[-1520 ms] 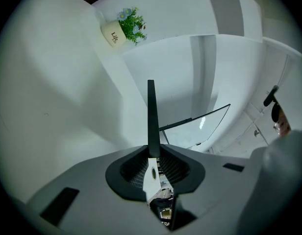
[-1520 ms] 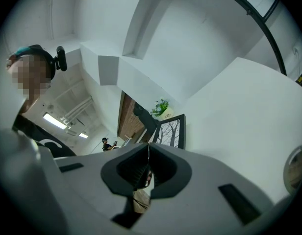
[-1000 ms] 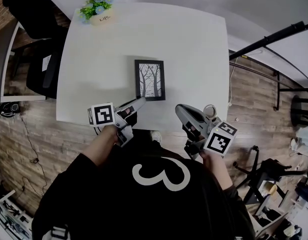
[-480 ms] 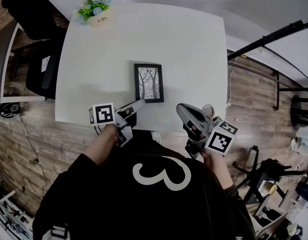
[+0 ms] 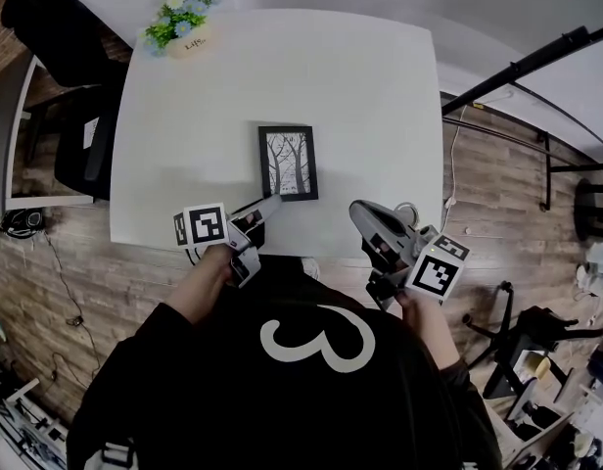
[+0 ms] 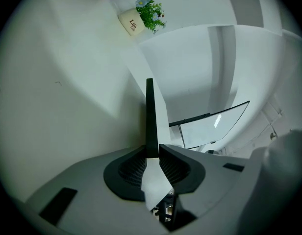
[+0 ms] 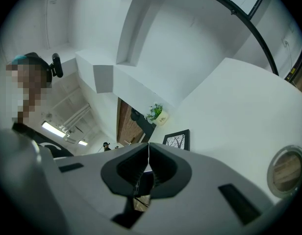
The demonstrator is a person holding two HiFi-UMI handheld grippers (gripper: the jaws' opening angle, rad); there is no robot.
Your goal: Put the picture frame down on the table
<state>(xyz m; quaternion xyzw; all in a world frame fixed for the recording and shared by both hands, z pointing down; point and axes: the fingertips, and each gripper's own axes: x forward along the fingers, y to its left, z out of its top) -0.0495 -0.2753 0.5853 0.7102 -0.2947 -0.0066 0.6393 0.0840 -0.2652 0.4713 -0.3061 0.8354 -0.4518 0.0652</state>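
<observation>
The picture frame (image 5: 288, 163), black with a print of bare trees, lies picture side up near the middle of the white table (image 5: 380, 96). My left gripper (image 5: 267, 204) is shut on its near left corner. In the left gripper view the frame (image 6: 150, 116) runs edge-on out from between the pads (image 6: 152, 156). I cannot tell whether the frame rests on the table or hangs just above it. My right gripper (image 5: 358, 211) hovers at the table's front edge, right of the frame, shut and holding nothing. Its own view shows the closed jaws (image 7: 149, 156) and the frame (image 7: 178, 140) beyond.
A flower pot (image 5: 180, 27) stands at the table's far left corner and also shows as a pot (image 6: 141, 18) in the left gripper view. A black chair (image 5: 67, 27) stands left of the table. Dark stand legs (image 5: 517, 67) cross the wooden floor on the right.
</observation>
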